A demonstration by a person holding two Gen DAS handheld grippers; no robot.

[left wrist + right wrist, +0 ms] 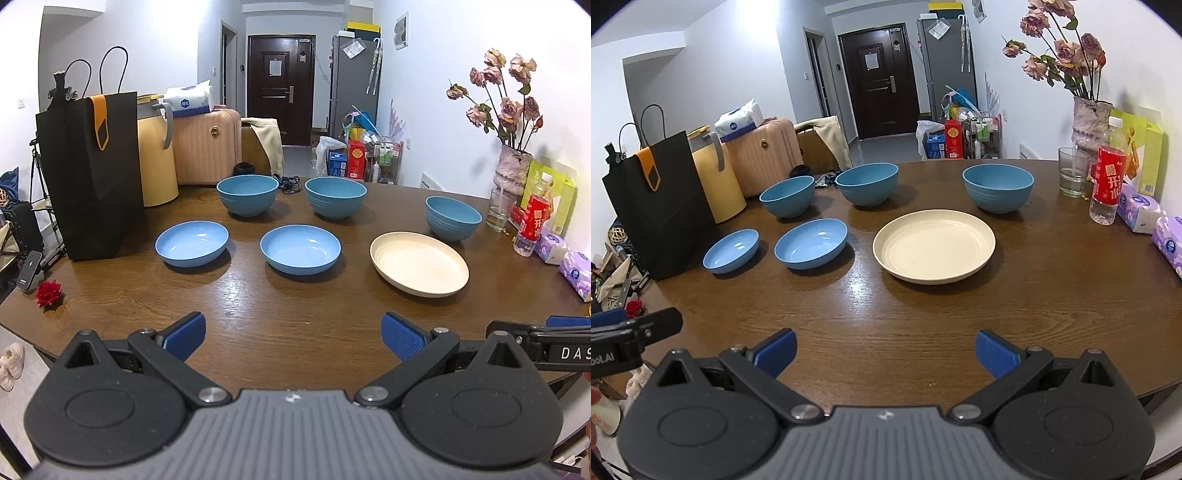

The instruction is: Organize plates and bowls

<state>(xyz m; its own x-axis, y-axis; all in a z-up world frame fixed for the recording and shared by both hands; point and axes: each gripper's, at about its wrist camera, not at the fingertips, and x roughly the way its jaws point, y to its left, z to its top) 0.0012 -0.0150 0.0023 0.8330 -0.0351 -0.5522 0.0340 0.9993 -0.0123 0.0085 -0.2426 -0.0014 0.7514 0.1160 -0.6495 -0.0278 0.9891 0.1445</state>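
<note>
Three deep blue bowls stand in a back row on the brown table: left (247,194) (788,195), middle (335,196) (867,184), right (453,217) (997,187). In front of them sit two shallow blue plates, left (191,243) (731,250) and middle (300,249) (811,243), and a cream plate (419,263) (933,250). My left gripper (293,336) is open over the near table edge, holding nothing. My right gripper (885,353) is open too, short of the cream plate, empty.
A black paper bag (90,173) (657,206) stands at the table's left. At the right edge are a vase of dried roses (1087,122), a glass (1073,171), a red-labelled bottle (1106,177) and tissue packs (1139,208). A red rose (48,292) lies near left.
</note>
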